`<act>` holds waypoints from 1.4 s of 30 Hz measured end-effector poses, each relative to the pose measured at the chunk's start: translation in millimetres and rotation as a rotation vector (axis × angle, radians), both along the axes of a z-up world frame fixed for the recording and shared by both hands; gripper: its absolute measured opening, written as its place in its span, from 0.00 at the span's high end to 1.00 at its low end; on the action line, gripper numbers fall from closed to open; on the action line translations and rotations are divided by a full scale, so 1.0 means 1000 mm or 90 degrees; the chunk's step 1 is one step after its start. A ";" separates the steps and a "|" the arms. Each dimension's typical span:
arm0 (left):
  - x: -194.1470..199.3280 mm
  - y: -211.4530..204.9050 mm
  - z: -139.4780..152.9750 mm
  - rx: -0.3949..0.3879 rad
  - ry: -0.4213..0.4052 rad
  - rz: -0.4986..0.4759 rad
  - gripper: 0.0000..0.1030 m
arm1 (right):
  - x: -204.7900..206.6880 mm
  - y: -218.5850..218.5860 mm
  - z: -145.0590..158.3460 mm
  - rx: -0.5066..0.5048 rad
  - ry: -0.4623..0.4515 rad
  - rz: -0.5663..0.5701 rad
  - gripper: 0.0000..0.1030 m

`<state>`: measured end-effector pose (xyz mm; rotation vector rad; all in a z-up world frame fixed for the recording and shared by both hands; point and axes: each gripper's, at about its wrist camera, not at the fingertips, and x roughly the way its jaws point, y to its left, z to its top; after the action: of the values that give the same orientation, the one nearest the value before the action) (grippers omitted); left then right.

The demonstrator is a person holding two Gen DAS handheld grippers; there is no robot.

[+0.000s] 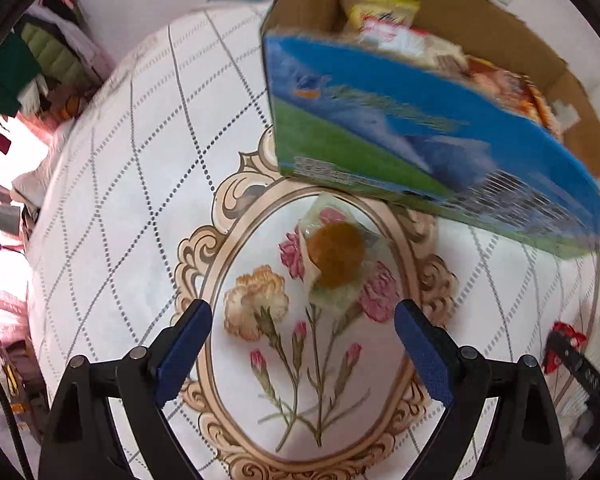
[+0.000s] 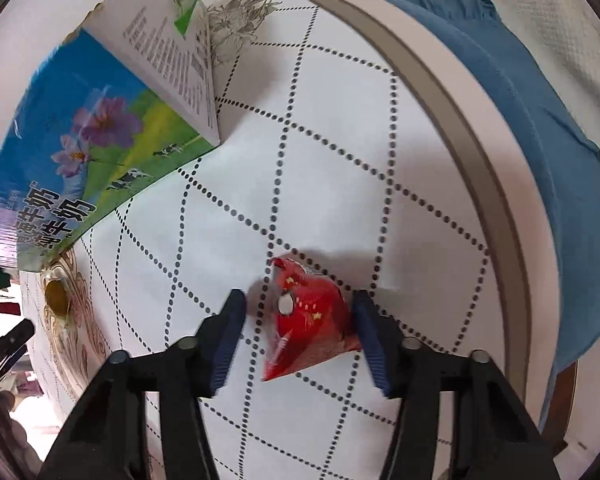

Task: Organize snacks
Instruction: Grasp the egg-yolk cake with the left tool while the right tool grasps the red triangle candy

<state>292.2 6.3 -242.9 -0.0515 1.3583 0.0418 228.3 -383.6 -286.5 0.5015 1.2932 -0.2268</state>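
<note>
— Red foil is seen between the spread jaws of the right gripper (image 2: 298, 336): a small red packet (image 2: 310, 320), lying on the patterned bench (image 2: 340, 160). Why is it straddled like that?

— A pickup is judged to be in hand. The jaws are held apart on either side of the packet; one pad seems to touch its edge, but nothing is clamped yet.

— And the left gripper (image 1: 302, 344)?

— It is also held open, empty, and aimed at a wrapped round pastry (image 1: 336, 256) just beside the wall of the cardboard box (image 1: 420, 128).

— Why is the box placed there?

— It is judged to be the collecting place: its top is open, and yellow and orange snack bags (image 1: 384, 12) are already stored inside.

— How is the red packet described?

— It is crinkled and puffy, roughly triangular, with small yellow stars printed on it and a pale round mark near the middle. The pastry is golden-brown, sealed in clear film.
</note>
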 end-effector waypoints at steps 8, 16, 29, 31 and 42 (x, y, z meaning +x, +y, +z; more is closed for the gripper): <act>0.032 -0.003 -0.027 -0.002 0.017 -0.050 0.19 | 0.005 0.035 0.000 -0.010 0.003 0.059 0.56; 0.017 -0.015 -0.032 -0.007 0.027 -0.093 0.60 | 0.008 0.080 0.001 -0.037 0.013 0.140 0.59; -0.105 -0.036 -0.054 -0.045 0.131 -0.157 0.60 | -0.059 0.157 -0.013 -0.027 0.097 0.320 0.59; -0.109 -0.039 -0.057 -0.032 0.128 -0.163 0.58 | -0.069 0.160 -0.020 -0.024 0.105 0.320 0.59; -0.126 -0.071 -0.087 -0.002 0.150 -0.182 0.56 | -0.049 0.177 -0.047 -0.033 0.127 0.307 0.58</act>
<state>166.2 -65.1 -329.5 0.1487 1.5899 -0.2002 179.2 -207.0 -333.9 0.1129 1.5581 0.0955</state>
